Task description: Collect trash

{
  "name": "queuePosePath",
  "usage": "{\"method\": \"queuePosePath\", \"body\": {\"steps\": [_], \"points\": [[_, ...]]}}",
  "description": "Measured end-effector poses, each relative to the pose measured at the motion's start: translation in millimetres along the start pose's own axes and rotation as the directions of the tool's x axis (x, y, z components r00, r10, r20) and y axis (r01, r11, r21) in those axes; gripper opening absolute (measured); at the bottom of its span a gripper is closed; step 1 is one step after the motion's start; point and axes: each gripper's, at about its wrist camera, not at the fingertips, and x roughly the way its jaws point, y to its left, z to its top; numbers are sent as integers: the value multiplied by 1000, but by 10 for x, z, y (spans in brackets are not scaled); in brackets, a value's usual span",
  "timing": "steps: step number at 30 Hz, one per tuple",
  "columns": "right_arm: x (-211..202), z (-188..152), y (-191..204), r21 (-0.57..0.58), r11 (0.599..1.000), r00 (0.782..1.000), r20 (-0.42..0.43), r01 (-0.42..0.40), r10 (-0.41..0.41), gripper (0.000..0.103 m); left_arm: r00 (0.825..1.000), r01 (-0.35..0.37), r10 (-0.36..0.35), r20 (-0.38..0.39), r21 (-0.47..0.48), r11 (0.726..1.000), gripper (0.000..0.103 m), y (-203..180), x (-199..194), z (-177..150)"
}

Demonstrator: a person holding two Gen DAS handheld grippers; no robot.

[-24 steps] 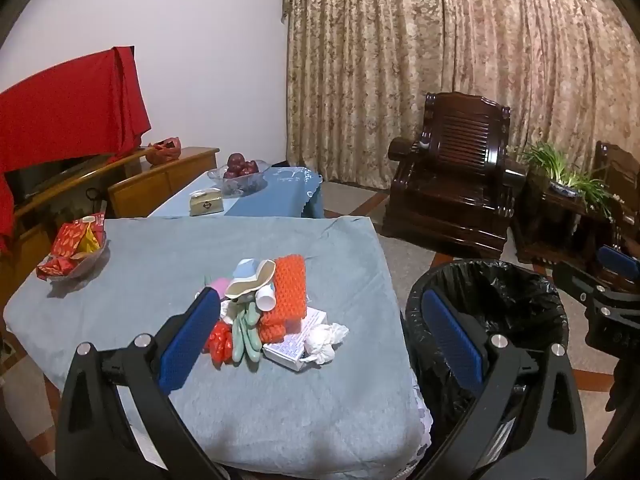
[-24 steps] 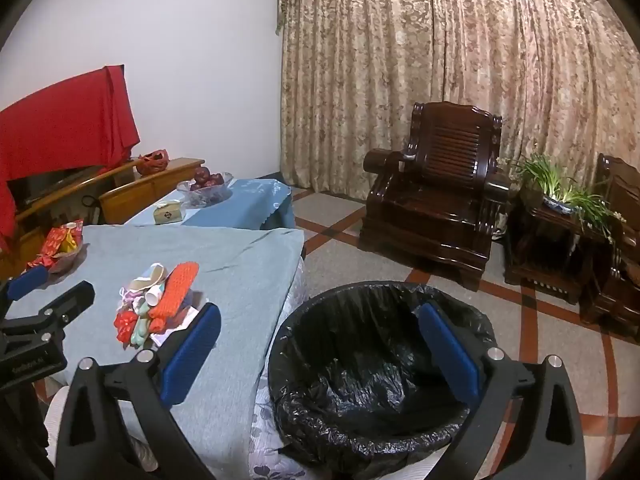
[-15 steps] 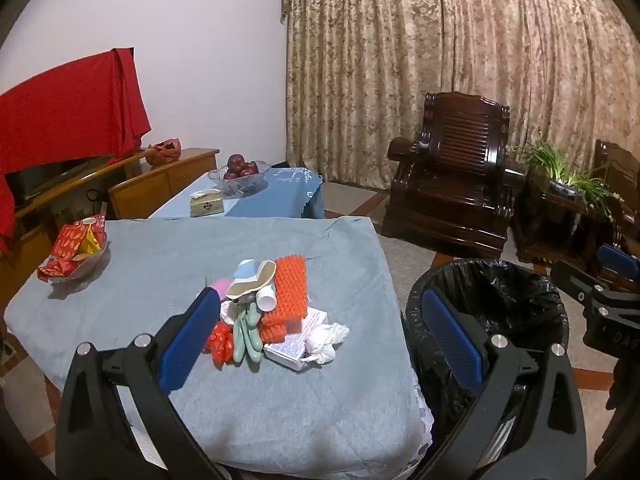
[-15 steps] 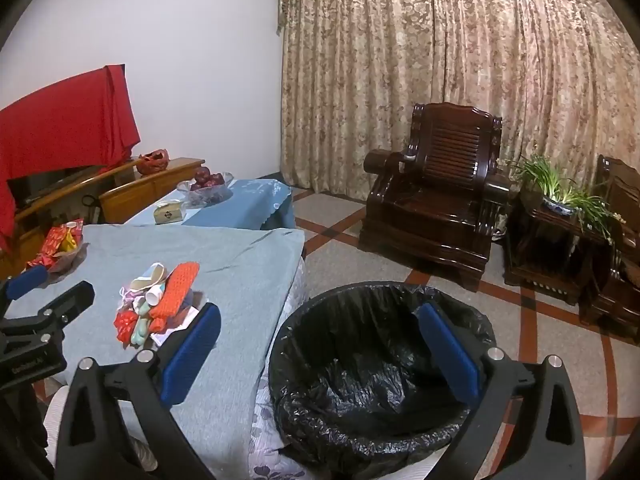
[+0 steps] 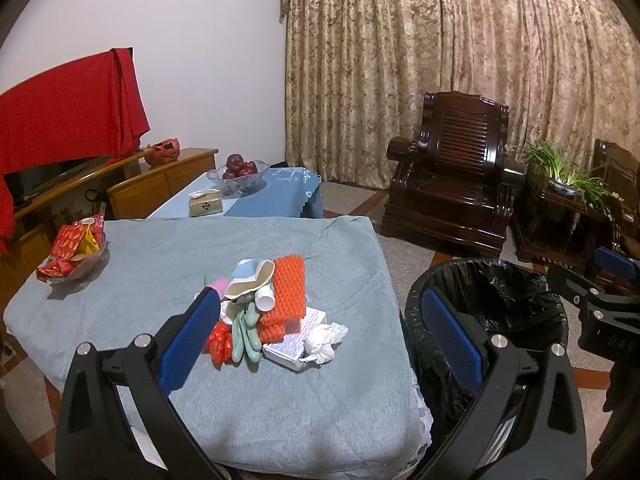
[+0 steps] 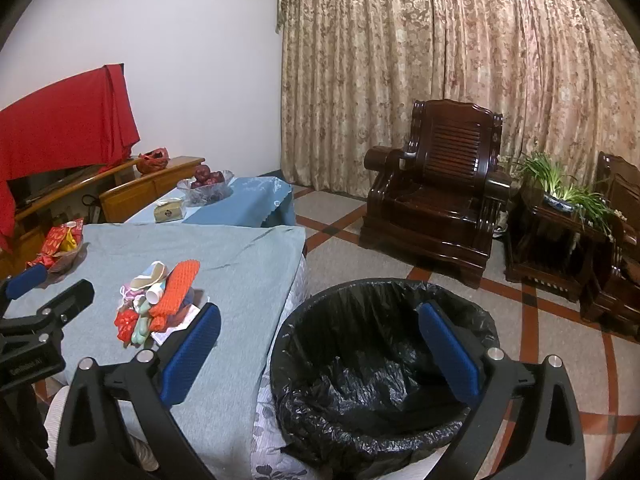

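Nothing has moved since the earlier frames: both the left tool (image 5: 320,344) and right tool (image 6: 320,348) hover spread and empty, the trash (image 5: 276,312) sits piled untouched on the surface (image 5: 160,256), and the bin (image 6: 380,364) beside it looks empty.

My left gripper (image 5: 320,332) and right gripper (image 6: 320,344) are both matte black plastic frames with silver round screws, ribbed blue pads (image 5: 188,340) lining each finger, and small white lettering on their sides.
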Motion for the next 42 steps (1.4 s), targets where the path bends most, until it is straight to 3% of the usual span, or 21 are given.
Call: {"method": "queuePosePath", "body": {"steps": [42], "points": [[9, -24, 25, 0, 1000, 1000, -5, -1, 1, 97, 1000, -1, 1, -2, 2, 1000, 98, -50, 52, -55]]}}
